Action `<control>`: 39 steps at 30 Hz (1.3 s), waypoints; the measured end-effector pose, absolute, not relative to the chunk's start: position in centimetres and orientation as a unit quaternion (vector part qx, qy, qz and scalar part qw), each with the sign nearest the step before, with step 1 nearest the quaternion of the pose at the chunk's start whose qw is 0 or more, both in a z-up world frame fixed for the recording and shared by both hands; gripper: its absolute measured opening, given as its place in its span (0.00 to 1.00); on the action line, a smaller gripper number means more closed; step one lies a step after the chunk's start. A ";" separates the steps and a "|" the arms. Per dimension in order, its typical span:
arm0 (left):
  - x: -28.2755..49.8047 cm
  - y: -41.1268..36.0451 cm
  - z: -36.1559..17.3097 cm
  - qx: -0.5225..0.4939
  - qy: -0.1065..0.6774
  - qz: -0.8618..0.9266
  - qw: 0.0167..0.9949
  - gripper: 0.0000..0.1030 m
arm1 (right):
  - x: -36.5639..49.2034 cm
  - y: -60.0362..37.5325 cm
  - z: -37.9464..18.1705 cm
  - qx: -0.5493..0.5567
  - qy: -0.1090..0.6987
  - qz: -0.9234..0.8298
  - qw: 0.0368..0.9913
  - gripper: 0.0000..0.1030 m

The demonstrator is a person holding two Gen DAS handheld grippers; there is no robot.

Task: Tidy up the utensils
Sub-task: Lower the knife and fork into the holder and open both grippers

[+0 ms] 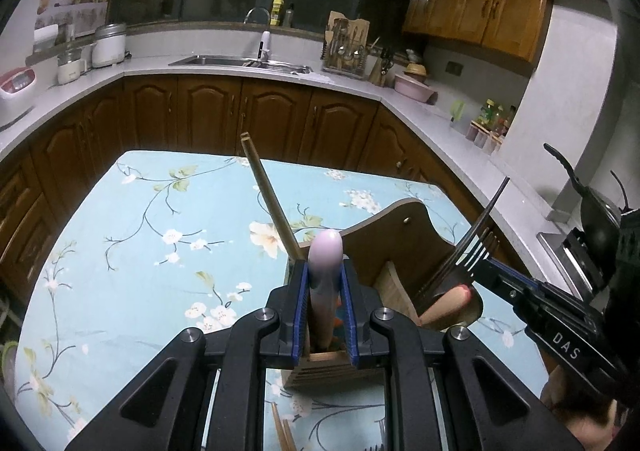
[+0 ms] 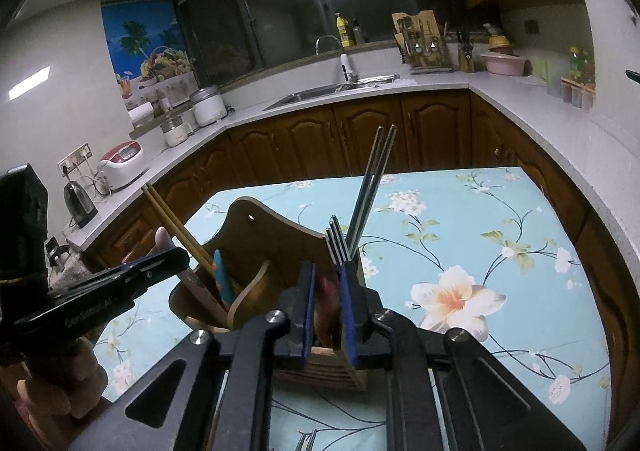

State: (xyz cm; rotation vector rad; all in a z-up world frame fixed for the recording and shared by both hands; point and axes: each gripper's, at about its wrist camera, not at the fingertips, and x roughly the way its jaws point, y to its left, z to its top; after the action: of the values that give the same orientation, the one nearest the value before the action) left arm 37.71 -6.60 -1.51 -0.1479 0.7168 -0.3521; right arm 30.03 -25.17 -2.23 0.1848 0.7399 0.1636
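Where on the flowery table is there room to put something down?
The tablecloth is bare left of the wooden utensil holder, out to the cabinet-side edge. Right of the holder, around the big flower, is bare too. It is crowded at the holder, where the left gripper and right gripper meet.

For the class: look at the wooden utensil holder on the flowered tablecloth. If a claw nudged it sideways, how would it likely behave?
The wooden utensil holder looks stiff. With its tall back panel and long chopsticks and forks leaning out above, it may be top-heavy and tip. On the tablecloth it could drag rather than slide.
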 end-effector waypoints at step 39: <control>32.9 -5.6 -0.3 -0.065 0.332 -0.168 0.926 0.58 | 28.2 -26.1 -0.9 0.126 0.344 0.095 0.926 0.21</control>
State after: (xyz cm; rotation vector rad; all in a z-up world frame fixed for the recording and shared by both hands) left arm 32.86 -5.63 -0.30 -0.1335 0.6803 -0.3455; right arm 28.19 -26.09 -0.94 0.2580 0.7064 0.1938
